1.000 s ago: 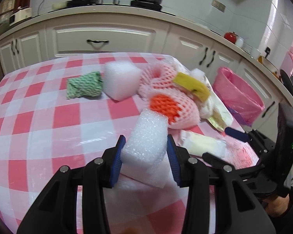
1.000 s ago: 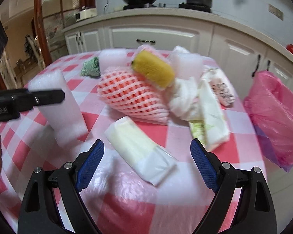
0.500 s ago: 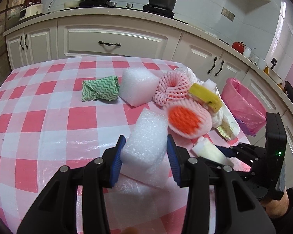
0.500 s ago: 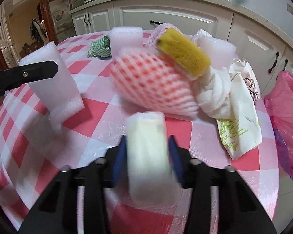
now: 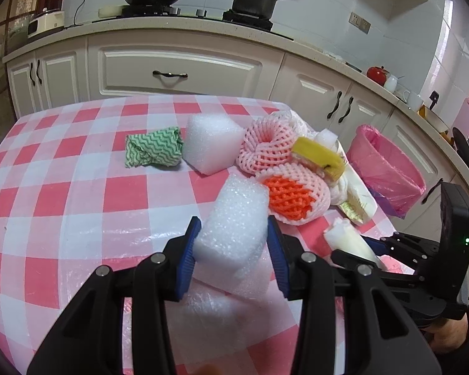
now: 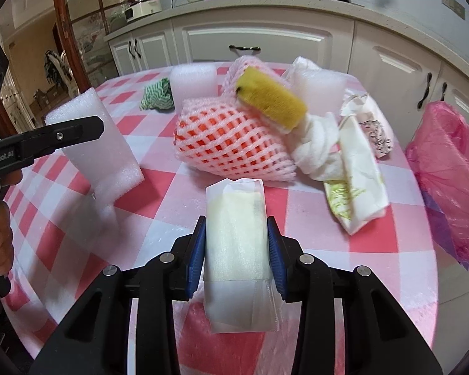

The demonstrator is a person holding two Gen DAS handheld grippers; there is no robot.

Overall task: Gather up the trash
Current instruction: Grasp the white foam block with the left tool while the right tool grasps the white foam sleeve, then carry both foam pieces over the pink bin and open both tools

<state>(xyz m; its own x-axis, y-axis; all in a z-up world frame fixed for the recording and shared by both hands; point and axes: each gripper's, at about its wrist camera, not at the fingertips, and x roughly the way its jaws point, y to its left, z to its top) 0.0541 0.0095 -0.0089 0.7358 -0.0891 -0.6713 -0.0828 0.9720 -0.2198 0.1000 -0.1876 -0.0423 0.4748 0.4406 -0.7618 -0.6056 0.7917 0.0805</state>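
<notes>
Kitchen setting: white cabinets and a hob run across the top of both views, and a table (image 5: 62, 187) under a red-and-white checked cloth fills the middle. Left gripper (image 5: 234, 247) pinches a white foam block (image 5: 234, 225) between its blue pads; the block's lower end looks to rest on or just above the cloth, its long axis running up and away from the fingers. Right gripper (image 6: 236, 253) has its pads pressed on a wrapped white packet (image 6: 234, 234), whose long axis lies along the fingers and sticks out past both ends. Remaining trash sits mid-table: an orange fruit in pink foam net (image 6: 231, 140), a yellow sponge (image 6: 270, 100), a knotted white rag (image 6: 315, 143), a paper bag (image 6: 356, 172), a green zigzag cloth (image 5: 153, 151), and a second foam block (image 5: 212, 142). Pink-lined bin (image 6: 450, 168) stands off the table edge at right of frame. Judgement: both loads are secured; the bin lies to the right, nearer the right gripper, so that hand likely drops first.
</notes>
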